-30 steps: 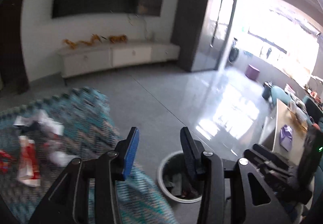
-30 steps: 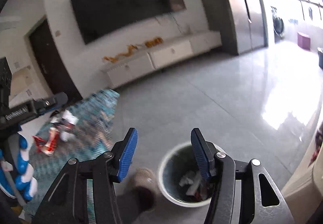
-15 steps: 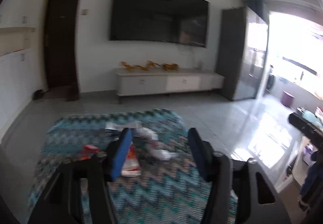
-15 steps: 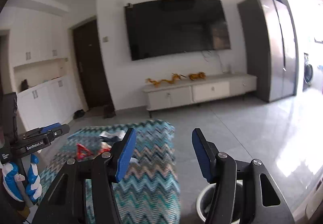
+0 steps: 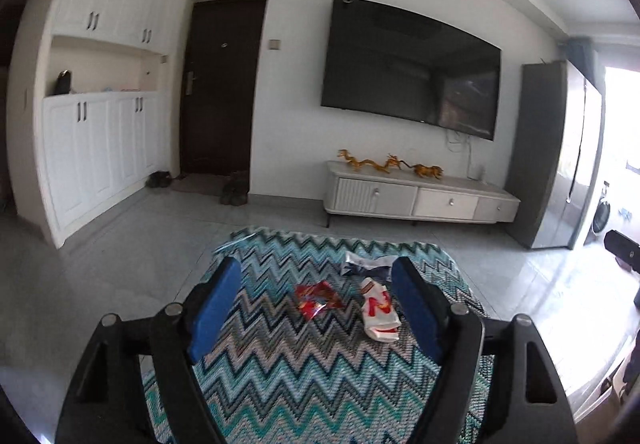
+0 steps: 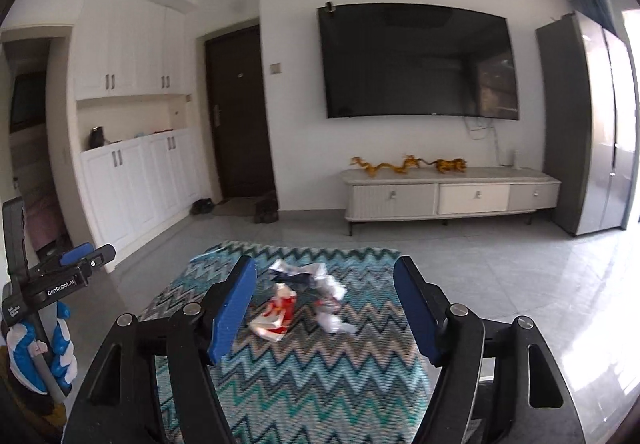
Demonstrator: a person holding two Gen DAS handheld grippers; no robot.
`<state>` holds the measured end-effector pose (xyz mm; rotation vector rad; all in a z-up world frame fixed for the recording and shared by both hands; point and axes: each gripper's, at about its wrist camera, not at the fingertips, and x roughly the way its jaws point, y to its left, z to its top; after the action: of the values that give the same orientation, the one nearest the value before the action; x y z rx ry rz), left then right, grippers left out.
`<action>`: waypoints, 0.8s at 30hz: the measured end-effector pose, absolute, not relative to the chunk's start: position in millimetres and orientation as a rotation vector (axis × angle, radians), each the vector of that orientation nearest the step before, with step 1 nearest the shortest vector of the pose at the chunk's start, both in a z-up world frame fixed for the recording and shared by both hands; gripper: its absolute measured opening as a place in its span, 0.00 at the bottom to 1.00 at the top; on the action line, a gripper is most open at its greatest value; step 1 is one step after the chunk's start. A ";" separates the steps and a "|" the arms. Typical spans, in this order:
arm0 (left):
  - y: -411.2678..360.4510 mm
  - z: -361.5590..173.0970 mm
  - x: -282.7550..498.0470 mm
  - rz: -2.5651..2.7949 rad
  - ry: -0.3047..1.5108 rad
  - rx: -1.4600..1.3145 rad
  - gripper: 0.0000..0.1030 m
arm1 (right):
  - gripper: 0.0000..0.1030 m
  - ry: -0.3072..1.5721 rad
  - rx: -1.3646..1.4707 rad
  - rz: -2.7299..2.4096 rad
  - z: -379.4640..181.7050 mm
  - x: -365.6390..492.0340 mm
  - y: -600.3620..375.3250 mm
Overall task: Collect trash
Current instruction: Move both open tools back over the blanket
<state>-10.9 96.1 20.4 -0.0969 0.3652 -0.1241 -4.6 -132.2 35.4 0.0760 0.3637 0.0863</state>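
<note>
Several pieces of trash lie on a blue zigzag rug (image 5: 300, 384): a red wrapper (image 5: 318, 298), a white-and-red wrapper (image 5: 378, 312) and a white-and-dark wrapper (image 5: 366, 264). My left gripper (image 5: 316, 268) hangs above the rug's near part, its jaws opening with nothing between them. The right wrist view shows the same white-and-red wrapper (image 6: 276, 312), crumpled white paper (image 6: 334, 286) and the rug (image 6: 304, 384). My right gripper (image 6: 324, 264) is also opening and empty, short of the trash. The left gripper's blue pad (image 6: 76, 253) and a gloved hand (image 6: 24, 356) show at the left edge. The bin is out of view.
Beyond the rug are grey floor tiles (image 5: 140, 252), a low white TV cabinet (image 5: 416, 198) under a wall TV (image 5: 412, 72), a dark door (image 5: 220, 84) with shoes (image 5: 234, 194), white cupboards (image 5: 96, 148) on the left and a tall grey cabinet (image 5: 548, 160) on the right.
Both views have swung from the bin on the floor round to the rug and its trash, and have risen. Both pairs of jaws stand wider apart than before.
</note>
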 end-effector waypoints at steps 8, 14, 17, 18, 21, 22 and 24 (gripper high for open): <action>102.4 1.8 -9.9 -0.131 0.408 -0.086 0.75 | 0.69 0.387 0.126 0.134 14.0 6.7 -126.9; 92.5 -0.4 -4.1 -0.120 0.421 -0.041 0.75 | 0.69 0.395 0.155 0.105 4.7 15.7 -144.1; 87.6 -6.3 7.3 -0.113 0.454 -0.036 0.75 | 0.70 0.404 0.180 0.092 -1.6 21.2 -155.4; 87.1 -8.7 10.9 -0.112 0.464 -0.034 0.75 | 0.70 0.407 0.185 0.089 -4.0 23.4 -157.1; 87.3 -15.2 20.0 -0.109 0.488 -0.031 0.75 | 0.70 0.429 0.204 0.080 -16.9 33.4 -166.2; 87.2 -18.0 24.0 -0.110 0.499 -0.031 0.75 | 0.71 0.438 0.211 0.080 -21.4 37.8 -168.7; 85.7 -25.5 32.9 -0.121 0.528 -0.032 0.75 | 0.71 0.462 0.219 0.083 -31.6 47.6 -171.2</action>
<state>32.9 85.7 -25.5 -0.0325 0.5280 -0.1208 47.6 -171.2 -31.6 0.2192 0.4619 0.0826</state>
